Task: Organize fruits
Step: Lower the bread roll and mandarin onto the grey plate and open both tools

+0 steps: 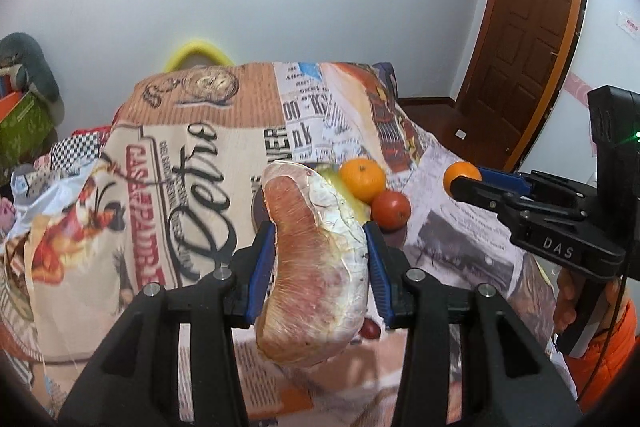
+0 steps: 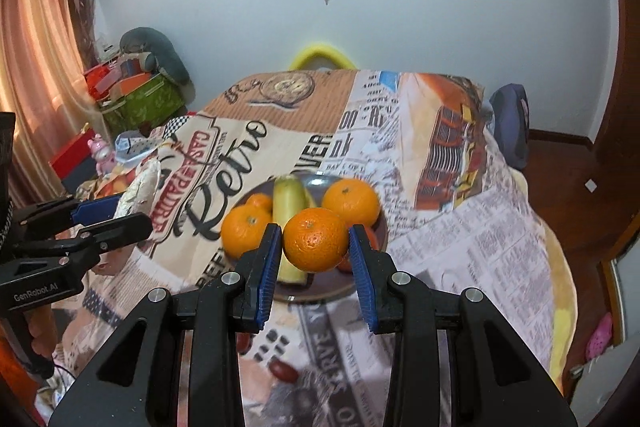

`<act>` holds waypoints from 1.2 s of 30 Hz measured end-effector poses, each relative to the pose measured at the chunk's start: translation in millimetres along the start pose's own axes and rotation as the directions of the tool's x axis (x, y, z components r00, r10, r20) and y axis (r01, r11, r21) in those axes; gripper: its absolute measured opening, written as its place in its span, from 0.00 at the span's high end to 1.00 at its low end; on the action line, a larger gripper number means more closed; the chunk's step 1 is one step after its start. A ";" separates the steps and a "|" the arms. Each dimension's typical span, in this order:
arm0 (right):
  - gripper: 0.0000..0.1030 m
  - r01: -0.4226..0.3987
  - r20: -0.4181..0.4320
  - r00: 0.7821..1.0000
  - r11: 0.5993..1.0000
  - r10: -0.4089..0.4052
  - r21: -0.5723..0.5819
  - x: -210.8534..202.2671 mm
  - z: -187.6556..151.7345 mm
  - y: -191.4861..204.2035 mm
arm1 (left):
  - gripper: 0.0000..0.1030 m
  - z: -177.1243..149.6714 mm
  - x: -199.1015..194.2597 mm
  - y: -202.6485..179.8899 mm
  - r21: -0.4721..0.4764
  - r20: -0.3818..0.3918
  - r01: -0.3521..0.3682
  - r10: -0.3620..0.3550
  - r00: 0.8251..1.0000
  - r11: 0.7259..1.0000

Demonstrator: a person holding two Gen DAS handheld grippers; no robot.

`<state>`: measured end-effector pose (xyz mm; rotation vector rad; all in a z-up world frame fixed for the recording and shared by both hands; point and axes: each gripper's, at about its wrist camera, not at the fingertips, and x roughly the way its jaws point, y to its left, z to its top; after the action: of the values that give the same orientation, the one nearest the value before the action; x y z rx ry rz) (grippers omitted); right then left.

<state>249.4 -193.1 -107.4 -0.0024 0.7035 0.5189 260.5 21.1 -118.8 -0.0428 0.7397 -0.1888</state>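
Note:
My left gripper (image 1: 320,267) is shut on a large peeled pomelo wedge (image 1: 316,267), held above the table; it also shows at the left of the right wrist view (image 2: 140,187). My right gripper (image 2: 314,247) is shut on an orange mandarin (image 2: 316,239) just above a dark plate (image 2: 332,293); it also shows at the right of the left wrist view (image 1: 462,175). The plate holds other mandarins (image 2: 244,231), a pale green-yellow fruit (image 2: 289,201) and a red fruit (image 1: 391,209).
The table wears a retro newspaper-print cloth (image 2: 460,219). Small red dates (image 2: 285,371) lie on it near me. A yellow chair back (image 2: 320,53) stands behind the table; boxes and clutter (image 2: 136,95) are at the left, a wooden door (image 1: 528,27) at the right.

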 end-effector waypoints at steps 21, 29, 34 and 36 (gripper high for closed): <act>0.69 -0.019 -0.020 1.000 1.000 0.019 0.000 61.4 21.3 -19.6 | 0.58 34.9 85.5 11.3 -0.034 -0.033 -0.006 0.005 0.999 0.999; 0.69 -0.030 -0.072 0.997 1.000 0.030 0.005 91.3 17.4 -22.8 | 0.58 33.1 123.8 28.9 -0.105 -0.081 -0.025 0.017 0.997 0.994; 0.69 -0.032 -0.108 0.994 0.999 0.031 -0.008 105.2 11.7 -21.0 | 0.58 36.1 136.5 33.2 -0.128 -0.089 -0.029 0.018 0.996 0.991; 0.69 -0.033 -0.104 0.994 0.999 0.031 -0.016 105.6 10.4 -20.9 | 0.58 36.7 140.4 34.2 -0.136 -0.093 -0.032 0.019 0.995 0.990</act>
<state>333.1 -161.5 -168.2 -0.0351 0.8019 0.5588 392.1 27.5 -188.7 -0.1567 0.8435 -0.1154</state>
